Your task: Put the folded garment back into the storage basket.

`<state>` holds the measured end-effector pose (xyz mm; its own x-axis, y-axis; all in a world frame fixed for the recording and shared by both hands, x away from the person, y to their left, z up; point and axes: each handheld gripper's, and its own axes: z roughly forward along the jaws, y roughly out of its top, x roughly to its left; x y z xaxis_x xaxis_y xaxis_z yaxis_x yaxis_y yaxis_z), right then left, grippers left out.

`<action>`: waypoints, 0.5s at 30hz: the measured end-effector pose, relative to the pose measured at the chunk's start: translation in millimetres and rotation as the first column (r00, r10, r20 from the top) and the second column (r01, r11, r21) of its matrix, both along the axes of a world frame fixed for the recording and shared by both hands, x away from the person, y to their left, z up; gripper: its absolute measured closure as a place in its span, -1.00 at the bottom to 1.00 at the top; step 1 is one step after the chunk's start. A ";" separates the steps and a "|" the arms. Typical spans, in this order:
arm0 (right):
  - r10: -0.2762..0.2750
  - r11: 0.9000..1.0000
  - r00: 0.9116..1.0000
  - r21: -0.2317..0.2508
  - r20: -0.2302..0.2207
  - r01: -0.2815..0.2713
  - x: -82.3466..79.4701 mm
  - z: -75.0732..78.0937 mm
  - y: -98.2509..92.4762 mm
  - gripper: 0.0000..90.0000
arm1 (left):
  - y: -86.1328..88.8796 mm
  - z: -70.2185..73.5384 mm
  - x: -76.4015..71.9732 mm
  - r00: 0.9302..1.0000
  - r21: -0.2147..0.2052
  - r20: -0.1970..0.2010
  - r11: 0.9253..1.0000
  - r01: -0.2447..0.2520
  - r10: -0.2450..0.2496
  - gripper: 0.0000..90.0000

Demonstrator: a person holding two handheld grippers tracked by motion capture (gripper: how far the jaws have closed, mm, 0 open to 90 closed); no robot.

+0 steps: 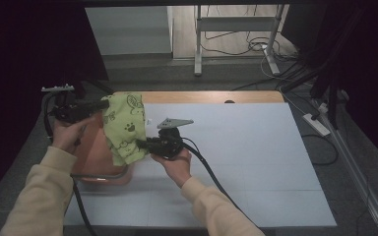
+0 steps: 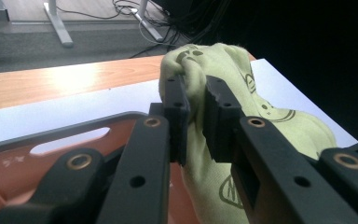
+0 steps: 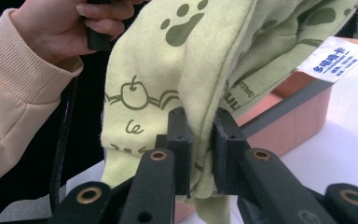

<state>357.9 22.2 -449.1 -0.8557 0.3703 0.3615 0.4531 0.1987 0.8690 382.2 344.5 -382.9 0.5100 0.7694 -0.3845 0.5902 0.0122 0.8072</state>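
Both grippers clamped on cloth (image 1: 124,129). Left gripper (image 1: 103,104) pinches top corner, right gripper (image 1: 140,144) pinches lower edge; cloth hangs stretched between jaws, long axis running top-left to bottom-right, over bin (image 1: 97,164). Bin directly below cloth, inside looks bare as far as visible. Label (image 3: 336,58) dangles on far side of right jaws. Likely next: spread or fold; both hands equally close.

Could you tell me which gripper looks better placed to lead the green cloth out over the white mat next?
Probably the right. The right gripper pinches the green cloth at its lower edge, next to the open white mat. The left gripper holds the top corner above the pink basin, farther from the mat.
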 end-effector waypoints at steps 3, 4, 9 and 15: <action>0.004 1.000 1.000 -0.001 -0.004 -0.004 0.6 -0.5 4.5 0.76 | 3.5 0.4 -0.8 1.000 0.005 -0.001 1.000 -0.005 0.005 0.76; 0.004 1.000 1.000 -0.002 -0.004 -0.004 0.7 -0.5 5.6 0.76 | 5.3 0.4 -1.2 1.000 0.005 -0.002 1.000 -0.009 0.009 0.76; 0.015 1.000 1.000 0.000 -0.005 -0.015 1.2 -0.4 14.1 0.76 | 13.1 -0.5 -2.6 1.000 0.006 -0.007 1.000 -0.021 0.021 0.76; 0.024 1.000 1.000 0.000 -0.012 -0.024 2.0 -1.6 23.6 0.75 | 20.8 -1.8 -3.6 0.999 0.011 -0.011 0.999 -0.036 0.037 0.76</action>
